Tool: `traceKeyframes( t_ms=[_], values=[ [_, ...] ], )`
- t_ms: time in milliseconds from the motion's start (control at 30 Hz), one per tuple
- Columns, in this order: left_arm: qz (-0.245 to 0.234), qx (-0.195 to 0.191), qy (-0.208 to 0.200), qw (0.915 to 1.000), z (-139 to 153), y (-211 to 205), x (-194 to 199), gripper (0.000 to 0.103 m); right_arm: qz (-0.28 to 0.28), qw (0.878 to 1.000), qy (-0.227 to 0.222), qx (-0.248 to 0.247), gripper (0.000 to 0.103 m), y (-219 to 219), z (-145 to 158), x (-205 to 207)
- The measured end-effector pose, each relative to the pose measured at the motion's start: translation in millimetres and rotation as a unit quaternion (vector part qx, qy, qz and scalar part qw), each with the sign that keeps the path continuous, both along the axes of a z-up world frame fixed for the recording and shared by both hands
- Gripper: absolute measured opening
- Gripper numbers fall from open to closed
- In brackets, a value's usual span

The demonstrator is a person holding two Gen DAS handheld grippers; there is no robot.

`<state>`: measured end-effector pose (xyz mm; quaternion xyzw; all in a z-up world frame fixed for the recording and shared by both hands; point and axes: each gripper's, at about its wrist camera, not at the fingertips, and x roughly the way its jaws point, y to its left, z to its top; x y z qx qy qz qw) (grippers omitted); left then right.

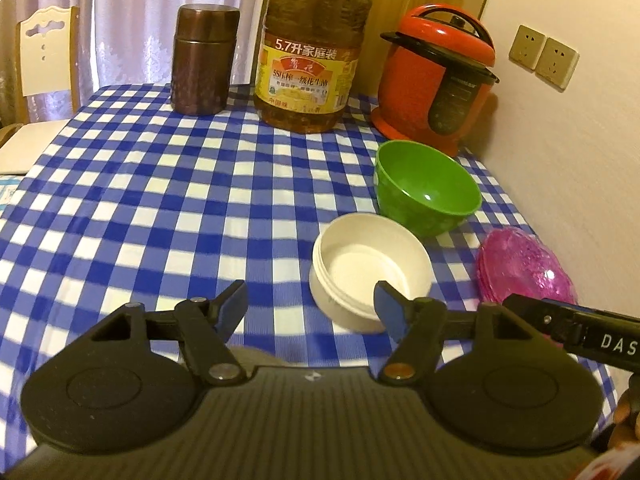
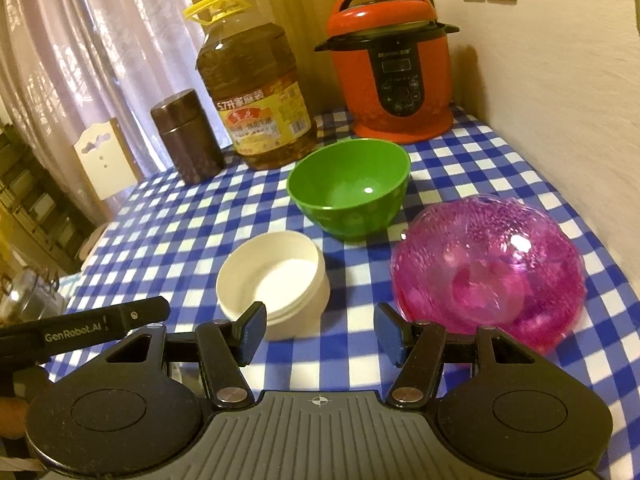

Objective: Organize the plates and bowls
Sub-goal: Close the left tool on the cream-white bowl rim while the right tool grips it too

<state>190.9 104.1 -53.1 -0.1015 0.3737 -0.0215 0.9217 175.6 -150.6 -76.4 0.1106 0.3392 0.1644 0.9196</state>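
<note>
Two hand-held grippers are hovering over a table [image 1: 120, 184] covered in blue-and-white check cloth, both angled downward. The left gripper [image 1: 310, 306] is standing open with nothing between its pads; a white bowl [image 1: 370, 270] is sitting just ahead of it and slightly to its right, overlapped by its right finger in that view. A green bowl [image 1: 426, 188] is sitting farther ahead and to the right, with a pink plate [image 1: 524, 270] off to the right, beside the other gripper's finger.

The right gripper [image 2: 320, 330] is also standing open and empty. The pink plate [image 2: 488, 264] is lying just ahead to its right, the white bowl [image 2: 274, 282] just ahead to its left, the green bowl [image 2: 348, 186] beyond both. All three dishes are sitting apart.

Judging by this, the approach step is in hand and no dish is gripped yet. The next move likely calls for each gripper lowering so one finger is passing inside a rim, then closing on the wall.
</note>
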Motion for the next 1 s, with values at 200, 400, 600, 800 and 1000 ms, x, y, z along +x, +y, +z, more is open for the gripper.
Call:
traceKeyframes(
  t_ms=[200, 400, 600, 800, 1000],
  values=[
    [0.001, -0.007, 0.001, 1.0000, -17.1, 1.6, 25.1, 0.058, 0.001, 1.000, 0.001, 0.004, 0.060, 7.2, -10.0, 22.3],
    [0.002, -0.012, 0.002, 0.9999, -31.0, 1.2, 43.0, 0.057, 0.004, 1.000, 0.001, -0.002, 0.055, 12.5, -21.1, 40.1],
    [-0.002, -0.011, 0.007, 0.9999, -40.1, -2.7, 54.6, 0.049, 0.015, 1.000, 0.001, -0.011, 0.042, 21.5, -30.3, 56.0],
    [-0.007, -0.017, 0.014, 0.9997, -45.5, -4.4, 62.4, 0.039, 0.018, 1.000, 0.004, -0.012, 0.034, 26.0, -36.4, 66.7],
    [-0.013, -0.018, 0.022, 0.9995, -49.1, -7.0, 68.5, 0.032, 0.023, 1.000, 0.013, -0.009, 0.028, 29.3, -42.1, 72.8]
  ],
)
